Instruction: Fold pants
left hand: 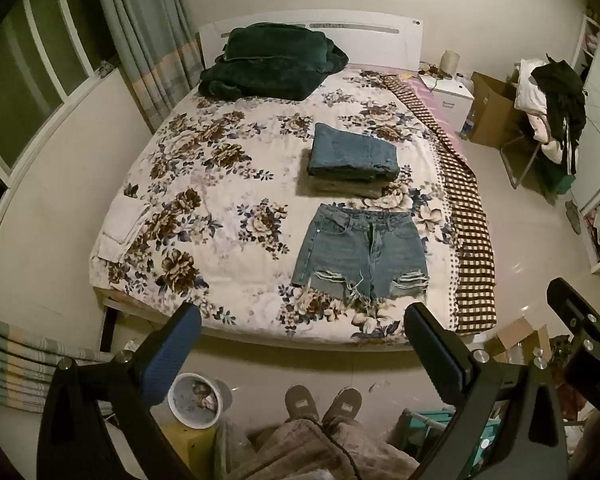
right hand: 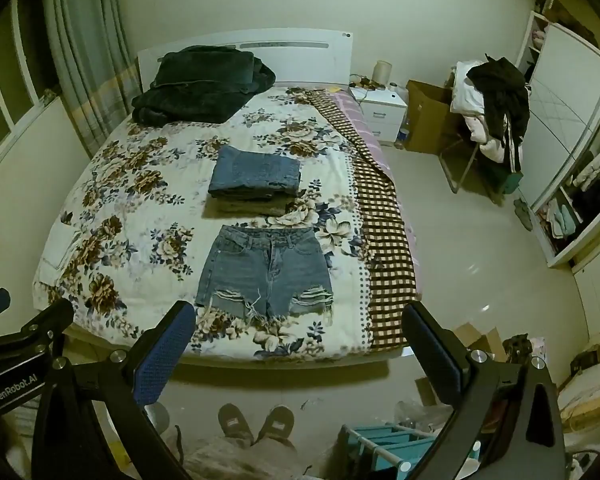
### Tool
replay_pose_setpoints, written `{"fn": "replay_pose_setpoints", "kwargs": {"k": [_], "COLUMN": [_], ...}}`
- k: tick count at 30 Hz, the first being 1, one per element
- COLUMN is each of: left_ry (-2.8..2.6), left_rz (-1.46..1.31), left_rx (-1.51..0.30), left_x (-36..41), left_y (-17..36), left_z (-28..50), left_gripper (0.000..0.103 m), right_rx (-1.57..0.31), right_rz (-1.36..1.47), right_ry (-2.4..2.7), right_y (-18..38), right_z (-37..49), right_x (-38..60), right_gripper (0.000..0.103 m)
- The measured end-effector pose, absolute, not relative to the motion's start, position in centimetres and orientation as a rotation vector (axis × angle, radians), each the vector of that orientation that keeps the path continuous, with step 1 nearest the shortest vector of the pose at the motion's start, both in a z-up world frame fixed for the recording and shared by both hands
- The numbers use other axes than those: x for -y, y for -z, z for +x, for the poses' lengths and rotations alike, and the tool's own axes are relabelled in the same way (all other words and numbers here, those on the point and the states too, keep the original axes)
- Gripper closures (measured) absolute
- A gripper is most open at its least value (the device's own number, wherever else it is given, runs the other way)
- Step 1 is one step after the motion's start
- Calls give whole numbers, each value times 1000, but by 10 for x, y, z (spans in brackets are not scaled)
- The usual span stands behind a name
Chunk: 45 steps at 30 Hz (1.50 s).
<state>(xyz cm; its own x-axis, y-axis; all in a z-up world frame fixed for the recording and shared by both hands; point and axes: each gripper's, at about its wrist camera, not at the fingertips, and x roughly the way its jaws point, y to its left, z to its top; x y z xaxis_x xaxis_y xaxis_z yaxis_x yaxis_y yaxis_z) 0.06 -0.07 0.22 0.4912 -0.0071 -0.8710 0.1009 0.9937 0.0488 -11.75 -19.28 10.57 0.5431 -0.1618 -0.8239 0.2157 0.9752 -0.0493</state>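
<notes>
A pair of frayed denim shorts point(left hand: 360, 250) lies flat and unfolded near the foot of the floral bed point(left hand: 204, 216), waistband away from me. It also shows in the right wrist view point(right hand: 266, 270). Behind it sits a stack of folded pants point(left hand: 352, 156), denim on top, also in the right wrist view point(right hand: 256, 178). My left gripper point(left hand: 300, 354) is open and empty, held above the floor short of the bed's foot edge. My right gripper point(right hand: 296, 354) is open and empty, level with it, also short of the bed.
A dark green blanket point(left hand: 274, 62) is piled at the headboard. A checkered cloth point(left hand: 466, 216) hangs over the bed's right side. A white bin point(left hand: 198, 400) and my slippered feet point(left hand: 322, 402) are below. A chair with clothes point(right hand: 492, 108), boxes and a nightstand point(right hand: 382, 110) stand right.
</notes>
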Motion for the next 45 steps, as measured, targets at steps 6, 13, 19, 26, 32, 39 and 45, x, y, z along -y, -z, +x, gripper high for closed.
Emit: {"fn": "replay_pose_setpoints", "kwargs": {"k": [6, 13, 19, 26, 32, 39, 45], "left_ry": [69, 62, 64, 64, 62, 63, 63], "left_rz": [97, 95, 96, 96, 96, 96, 95], "left_rx": [-1060, -1056, -1056, -1051, -1048, -1046, -1043], "left_x": [2, 6, 7, 9, 10, 10, 11], "left_y": [-5, -4, -5, -7, -8, -8, -8], "left_z": [4, 5, 7, 9, 10, 8, 8], "left_gripper": [0, 0, 0, 0, 0, 0, 0], "right_rx": [-974, -974, -975, -963, -962, -962, -960], "right_rz": [59, 62, 61, 64, 67, 66, 65], "right_ry": [223, 223, 220, 217, 216, 213, 214], "right_y": [-104, -104, -104, -105, -107, -109, -107], "right_z": [-113, -111, -107, -110, -110, -110, -112], "right_x": [191, 189, 187, 188, 190, 189, 189], "right_gripper": [0, 0, 0, 0, 0, 0, 0]}}
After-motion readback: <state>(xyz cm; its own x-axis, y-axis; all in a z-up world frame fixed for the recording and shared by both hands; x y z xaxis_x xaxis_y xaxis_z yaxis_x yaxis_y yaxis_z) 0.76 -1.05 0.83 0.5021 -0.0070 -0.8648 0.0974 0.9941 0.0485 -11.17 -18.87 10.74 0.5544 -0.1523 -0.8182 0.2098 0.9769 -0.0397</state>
